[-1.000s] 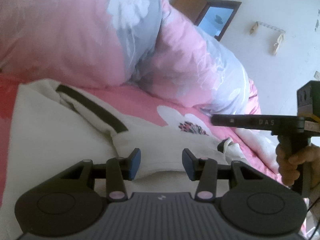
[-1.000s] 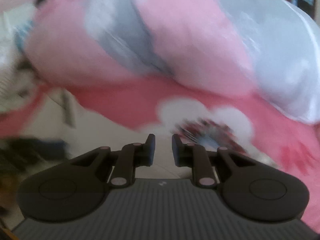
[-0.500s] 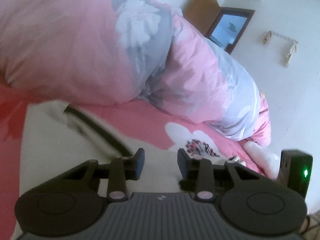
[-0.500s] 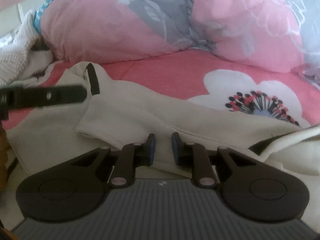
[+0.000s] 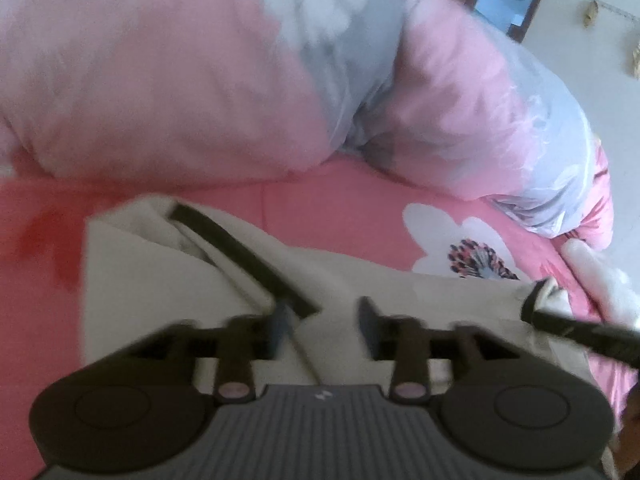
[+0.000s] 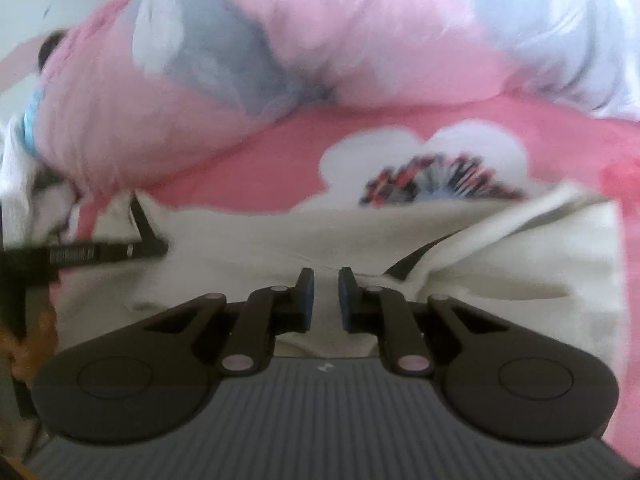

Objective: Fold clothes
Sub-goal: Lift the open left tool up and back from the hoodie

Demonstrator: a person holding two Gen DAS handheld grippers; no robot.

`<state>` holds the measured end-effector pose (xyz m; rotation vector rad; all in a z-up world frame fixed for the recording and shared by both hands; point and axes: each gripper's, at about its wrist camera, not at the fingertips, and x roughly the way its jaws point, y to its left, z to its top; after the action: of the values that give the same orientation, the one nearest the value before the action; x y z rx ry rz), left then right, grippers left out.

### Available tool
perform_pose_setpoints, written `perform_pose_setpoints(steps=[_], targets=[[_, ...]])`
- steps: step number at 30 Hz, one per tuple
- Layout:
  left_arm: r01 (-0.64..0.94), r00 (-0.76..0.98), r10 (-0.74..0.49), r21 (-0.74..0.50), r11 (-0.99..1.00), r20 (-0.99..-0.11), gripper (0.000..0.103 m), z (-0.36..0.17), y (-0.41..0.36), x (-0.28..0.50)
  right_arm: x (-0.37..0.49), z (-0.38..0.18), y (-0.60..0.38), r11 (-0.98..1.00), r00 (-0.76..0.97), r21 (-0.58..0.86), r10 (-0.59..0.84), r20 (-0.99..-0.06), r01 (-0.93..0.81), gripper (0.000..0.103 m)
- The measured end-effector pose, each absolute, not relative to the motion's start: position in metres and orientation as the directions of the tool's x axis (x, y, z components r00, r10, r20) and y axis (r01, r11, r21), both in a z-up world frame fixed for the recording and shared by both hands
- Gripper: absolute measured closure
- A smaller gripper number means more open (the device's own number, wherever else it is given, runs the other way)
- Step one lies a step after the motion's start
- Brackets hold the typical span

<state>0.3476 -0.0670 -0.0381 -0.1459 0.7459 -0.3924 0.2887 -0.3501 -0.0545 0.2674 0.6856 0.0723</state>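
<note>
- Garment point(image 5: 168, 280): cream top with dark trim point(image 5: 244, 256), lies flat on pink sheet point(image 5: 332, 216), spread wide across both views; long axis runs left-right, across the way both claws point.
- Left claw point(image 5: 322, 330): jaws opening, gap wide, nothing pinched; cloth lies under and ahead of the tips. Dark trim strip ends just beside its left finger.
- Right claw point(image 6: 325, 298): jaws closing, gap narrow, blue pads point(image 6: 307, 300) apart; no cloth visibly between them, judged not gripping. A fold with a dark edge point(image 6: 416, 258) sits just right of the tips.
- Each claw shows in the other's view at the side, low over the garment ends, so both look equally near the cloth.
- Judgement: next grab is a short drop forward onto the near hem or fold.
- Around: bulky pink-grey duvet point(image 5: 200, 80) banked just behind the garment limits room at the far side; white cloth point(image 6: 16, 184) heaped far left, clear of the work. Flower print point(image 6: 436, 176) partly covered by the cream edge.
- Blur: contact with cloth cannot be told.
</note>
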Motion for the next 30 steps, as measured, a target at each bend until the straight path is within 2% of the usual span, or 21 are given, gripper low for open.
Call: perform_pose_setpoints(steps=[6, 13, 22, 30], targets=[[0.318, 0.725, -0.334, -0.138, 0.938, -0.602, 0.053, 0.017, -0.054, 0.279, 0.194, 0.005, -0.379, 0.952, 0.84, 0.303, 0.134, -0.526, 0.038, 0.089], [0.314, 0.731, -0.347, -0.162, 0.936, -0.588, 0.053, 0.042, -0.023, 0.186, 0.073, 0.033, -0.393, 0.923, 0.882, 0.383, 0.141, -0.45, 0.048, 0.088], [0.347, 0.706, -0.388, -0.188, 0.919, -0.593, 0.051, 0.015, -0.005, 0.071, -0.015, -0.001, -0.37, 0.854, 0.889, 0.519, 0.222, -0.401, 0.021, 0.086], [0.337, 0.723, -0.334, -0.113, 0.935, -0.605, 0.05, -0.036, -0.012, 0.006, -0.029, -0.045, -0.303, 0.869, 0.827, 0.49, 0.324, -0.46, -0.068, 0.086]])
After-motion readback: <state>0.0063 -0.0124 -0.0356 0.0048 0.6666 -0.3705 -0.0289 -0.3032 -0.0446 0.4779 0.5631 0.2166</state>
